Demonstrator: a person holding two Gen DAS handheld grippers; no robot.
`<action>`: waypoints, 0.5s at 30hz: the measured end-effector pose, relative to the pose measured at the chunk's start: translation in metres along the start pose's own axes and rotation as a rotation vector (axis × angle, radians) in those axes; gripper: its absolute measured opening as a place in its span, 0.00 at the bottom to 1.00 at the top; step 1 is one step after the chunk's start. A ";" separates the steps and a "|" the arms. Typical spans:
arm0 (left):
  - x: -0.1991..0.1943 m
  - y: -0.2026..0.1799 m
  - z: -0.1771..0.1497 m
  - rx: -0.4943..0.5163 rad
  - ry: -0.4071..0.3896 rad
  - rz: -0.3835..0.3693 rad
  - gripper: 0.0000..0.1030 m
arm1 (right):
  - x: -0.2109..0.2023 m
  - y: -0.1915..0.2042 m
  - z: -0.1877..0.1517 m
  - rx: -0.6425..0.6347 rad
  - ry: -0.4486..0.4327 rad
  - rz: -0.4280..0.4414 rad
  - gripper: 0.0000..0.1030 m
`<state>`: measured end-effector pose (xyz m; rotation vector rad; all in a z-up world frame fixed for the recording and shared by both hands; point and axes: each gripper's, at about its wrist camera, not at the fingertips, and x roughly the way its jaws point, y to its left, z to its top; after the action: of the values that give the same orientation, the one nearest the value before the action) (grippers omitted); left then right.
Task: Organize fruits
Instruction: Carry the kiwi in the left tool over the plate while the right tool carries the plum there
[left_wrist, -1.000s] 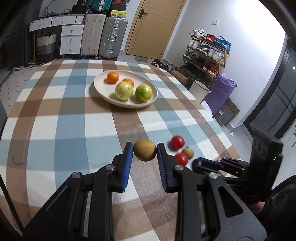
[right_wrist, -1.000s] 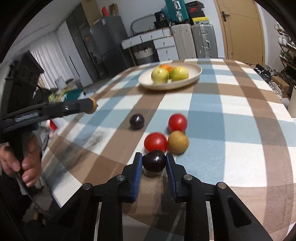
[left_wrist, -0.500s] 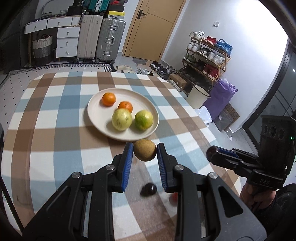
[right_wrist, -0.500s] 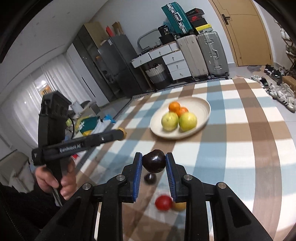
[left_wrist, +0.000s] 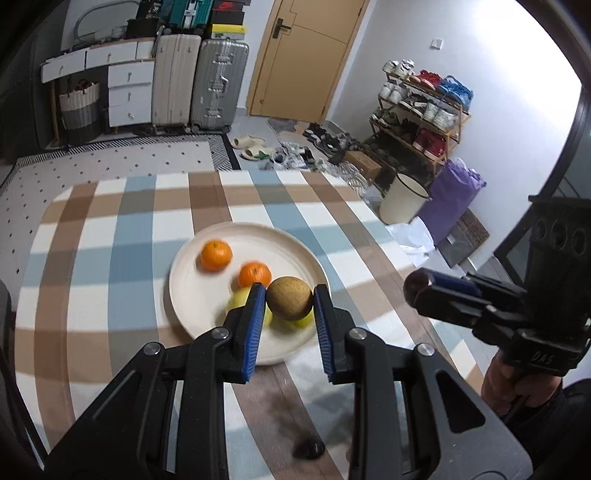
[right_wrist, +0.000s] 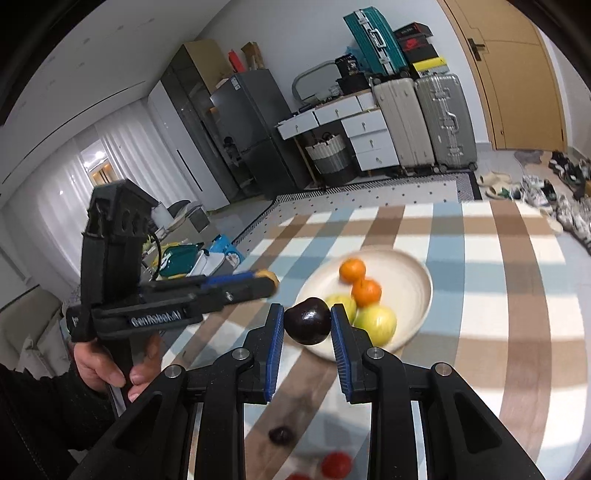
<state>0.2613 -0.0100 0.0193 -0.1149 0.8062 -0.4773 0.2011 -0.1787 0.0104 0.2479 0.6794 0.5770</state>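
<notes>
My left gripper (left_wrist: 289, 304) is shut on a round brown fruit (left_wrist: 289, 297) and holds it in the air over the near rim of a cream plate (left_wrist: 192, 291). The plate holds two oranges (left_wrist: 216, 254) and two yellow-green fruits (right_wrist: 376, 320). My right gripper (right_wrist: 307, 321) is shut on a dark plum (right_wrist: 307, 320), raised above the table just short of the plate (right_wrist: 410, 284). A second dark plum (right_wrist: 279, 434) and a red tomato (right_wrist: 335, 464) lie on the checked cloth below. Each gripper shows in the other's view: the right (left_wrist: 419, 290), the left (right_wrist: 271, 282).
The table has a blue, brown and white checked cloth (left_wrist: 110, 240). Its far edge lies beyond the plate. Suitcases (left_wrist: 218, 85), drawers, a shoe rack (left_wrist: 424, 107) and a white bin (left_wrist: 402, 199) stand on the floor around.
Both grippers have risen and moved forward with their fruits, from low near the loose fruits to above the near side of the plate. Both stay shut.
</notes>
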 end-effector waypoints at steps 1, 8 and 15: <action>0.002 -0.001 0.008 0.007 -0.010 0.000 0.23 | 0.001 -0.001 0.007 -0.010 -0.002 -0.003 0.25; 0.019 -0.003 0.051 0.036 -0.017 0.020 0.23 | 0.024 -0.015 0.054 -0.045 0.014 -0.025 0.25; 0.062 0.007 0.086 0.040 0.028 0.030 0.23 | 0.060 -0.045 0.069 0.004 0.036 -0.031 0.25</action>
<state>0.3621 -0.0384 0.0358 -0.0597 0.8242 -0.4673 0.3024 -0.1828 0.0135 0.2307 0.7181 0.5513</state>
